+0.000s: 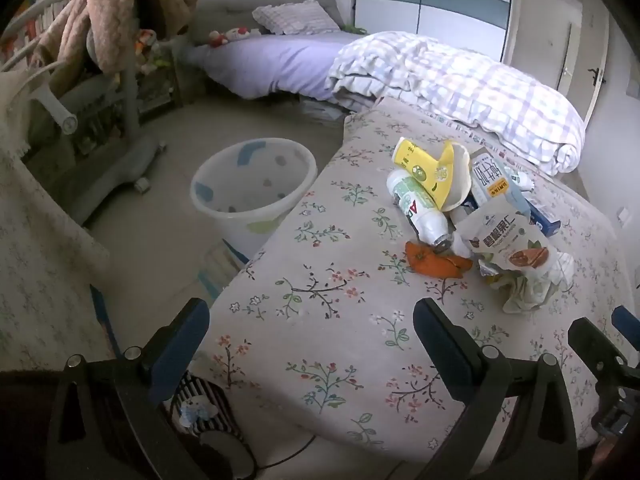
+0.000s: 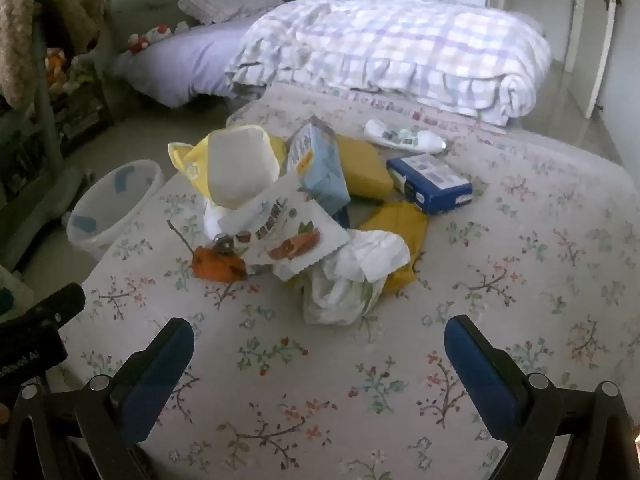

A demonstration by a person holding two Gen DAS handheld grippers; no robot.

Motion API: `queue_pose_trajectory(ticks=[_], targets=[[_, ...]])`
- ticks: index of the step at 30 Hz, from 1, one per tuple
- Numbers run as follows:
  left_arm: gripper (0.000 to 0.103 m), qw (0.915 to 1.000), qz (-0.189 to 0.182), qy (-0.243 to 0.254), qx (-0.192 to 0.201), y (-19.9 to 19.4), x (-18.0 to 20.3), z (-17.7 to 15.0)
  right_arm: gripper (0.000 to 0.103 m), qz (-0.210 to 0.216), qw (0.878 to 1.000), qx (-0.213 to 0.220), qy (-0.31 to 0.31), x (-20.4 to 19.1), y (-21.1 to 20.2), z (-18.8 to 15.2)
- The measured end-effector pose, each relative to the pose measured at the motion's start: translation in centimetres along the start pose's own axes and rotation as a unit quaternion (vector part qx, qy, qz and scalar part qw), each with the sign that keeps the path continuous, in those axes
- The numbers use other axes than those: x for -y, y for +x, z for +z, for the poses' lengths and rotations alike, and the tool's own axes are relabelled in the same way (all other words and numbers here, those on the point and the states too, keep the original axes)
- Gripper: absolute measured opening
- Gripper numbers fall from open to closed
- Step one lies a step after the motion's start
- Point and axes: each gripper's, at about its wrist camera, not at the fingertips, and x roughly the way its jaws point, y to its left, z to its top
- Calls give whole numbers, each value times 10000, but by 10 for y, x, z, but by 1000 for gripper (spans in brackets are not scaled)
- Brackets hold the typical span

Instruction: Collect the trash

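Observation:
A heap of trash lies on the floral tablecloth (image 1: 320, 320): a yellow paper cup (image 1: 436, 168), a white bottle (image 1: 420, 212), a nut snack bag (image 1: 508, 240), orange peel (image 1: 436, 264), a milk carton (image 2: 320, 168), a blue box (image 2: 432, 180), crumpled white paper (image 2: 348, 284). A translucent white bin (image 1: 252, 184) stands on the floor left of the table. My left gripper (image 1: 312, 320) is open near the table's front left edge, short of the heap. My right gripper (image 2: 320, 340) hangs open over bare cloth just before the crumpled paper. Neither holds anything.
Behind the table lies a bed with a checked quilt (image 2: 400, 48) and a lilac sheet (image 1: 272, 60). A grey chair draped with a brown blanket (image 1: 116, 12) stands at the left. A white tube (image 2: 404, 138) lies at the table's far side. A door (image 2: 596, 32) is at the right.

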Motion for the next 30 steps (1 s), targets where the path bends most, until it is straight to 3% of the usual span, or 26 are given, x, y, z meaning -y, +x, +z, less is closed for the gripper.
queue_pose_trajectory(ticks=[30], targets=[[103, 9999, 94, 25, 102, -6, -5, 3, 103, 20, 9999, -91, 89, 2, 8, -4]])
